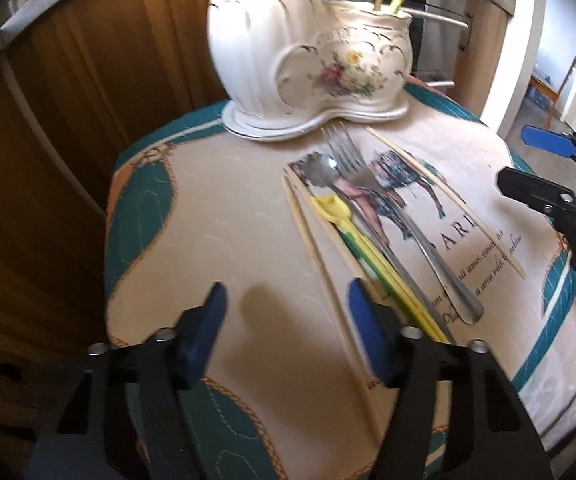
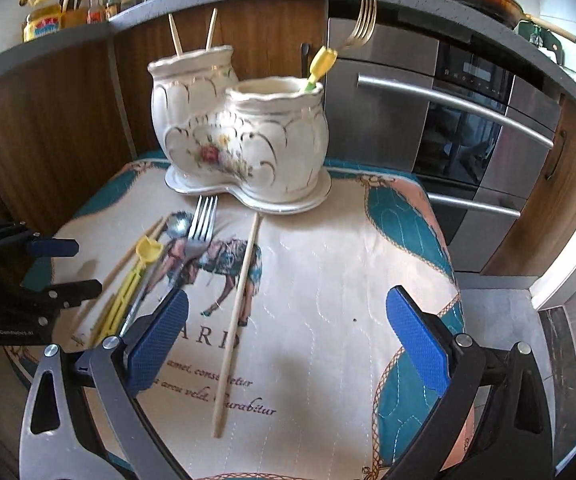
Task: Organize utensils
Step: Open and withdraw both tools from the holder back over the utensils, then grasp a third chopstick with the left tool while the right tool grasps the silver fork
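Above the utensils (image 1: 372, 216), left gripper (image 1: 288, 320) and right gripper (image 2: 288, 344) jaws apart, empty

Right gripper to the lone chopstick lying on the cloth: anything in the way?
Nothing visible. The right gripper is open above the cloth, and the lone chopstick lies by itself between its fingers' lines. The fork and the other utensils lie further left, apart from it. The ceramic holder stands behind.
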`<state>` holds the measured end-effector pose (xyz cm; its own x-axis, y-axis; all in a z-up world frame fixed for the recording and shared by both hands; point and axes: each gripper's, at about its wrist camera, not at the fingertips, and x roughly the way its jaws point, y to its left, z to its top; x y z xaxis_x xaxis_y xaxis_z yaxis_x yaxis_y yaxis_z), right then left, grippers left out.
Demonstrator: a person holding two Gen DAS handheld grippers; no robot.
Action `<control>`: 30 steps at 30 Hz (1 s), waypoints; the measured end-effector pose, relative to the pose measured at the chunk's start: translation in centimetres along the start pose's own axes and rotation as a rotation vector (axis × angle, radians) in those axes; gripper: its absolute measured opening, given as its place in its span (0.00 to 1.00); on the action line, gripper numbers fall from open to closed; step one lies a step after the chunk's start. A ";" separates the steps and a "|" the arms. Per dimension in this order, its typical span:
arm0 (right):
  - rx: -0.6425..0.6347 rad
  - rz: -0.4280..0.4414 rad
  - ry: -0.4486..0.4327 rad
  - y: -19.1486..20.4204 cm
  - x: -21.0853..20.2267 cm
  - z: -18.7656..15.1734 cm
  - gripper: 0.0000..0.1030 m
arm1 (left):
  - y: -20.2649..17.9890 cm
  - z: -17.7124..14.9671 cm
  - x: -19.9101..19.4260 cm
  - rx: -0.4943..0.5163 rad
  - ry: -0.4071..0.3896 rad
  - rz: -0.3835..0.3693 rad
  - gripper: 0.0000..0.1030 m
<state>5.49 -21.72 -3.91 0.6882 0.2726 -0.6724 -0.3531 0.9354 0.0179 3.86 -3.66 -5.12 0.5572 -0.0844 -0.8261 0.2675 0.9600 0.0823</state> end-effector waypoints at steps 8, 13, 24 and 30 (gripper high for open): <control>-0.031 0.033 0.093 1.0 2.3 0.1 0.73 | -0.1 -0.2 0.7 0.013 0.023 -0.027 0.28; -0.021 0.092 0.102 1.7 2.3 0.1 0.61 | 0.6 -0.3 0.9 0.013 0.024 -0.010 0.05; -0.032 0.198 0.197 5.8 4.8 1.6 0.35 | 1.5 -0.4 0.6 -0.004 0.011 -0.006 0.05; -0.017 0.165 0.232 6.8 6.7 2.2 0.19 | 2.0 -0.6 0.5 -0.018 -0.001 -0.023 0.05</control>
<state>9.05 -13.00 -6.70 0.4573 0.3604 -0.8130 -0.4601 0.8782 0.1305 4.19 -1.60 -5.67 0.5516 -0.1063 -0.8273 0.2656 0.9626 0.0534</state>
